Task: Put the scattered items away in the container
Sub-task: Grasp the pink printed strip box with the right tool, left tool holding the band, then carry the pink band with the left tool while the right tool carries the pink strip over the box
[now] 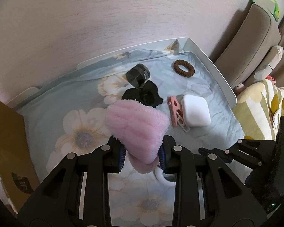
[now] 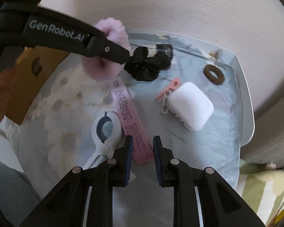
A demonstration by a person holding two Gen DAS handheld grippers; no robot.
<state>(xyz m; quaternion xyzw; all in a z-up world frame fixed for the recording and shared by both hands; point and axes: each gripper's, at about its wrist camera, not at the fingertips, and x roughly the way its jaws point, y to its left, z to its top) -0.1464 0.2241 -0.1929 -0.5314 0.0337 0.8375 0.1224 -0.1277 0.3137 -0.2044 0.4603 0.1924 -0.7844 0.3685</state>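
Left gripper (image 1: 142, 156) clamped, apparently lifted; right gripper (image 2: 141, 147) parted, low.

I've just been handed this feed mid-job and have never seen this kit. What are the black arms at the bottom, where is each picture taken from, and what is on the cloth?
There is no robot: a person holds one pair of black tongs in each hand. Each picture comes from a fisheye camera on one of them, looking forward along its two fingers.

In the left wrist view, the left tongs are shut on a fluffy pink scrunchie. In the right wrist view, the right tongs are open and hold nothing, poised around the near end of a pink tube.

On the floral cloth also lie a white case, a pink clip touching it, a brown hair ring, black fabric pieces, a dark jar and a white-handled mirror. A brown cardboard box stands at the left edge, probably the container.
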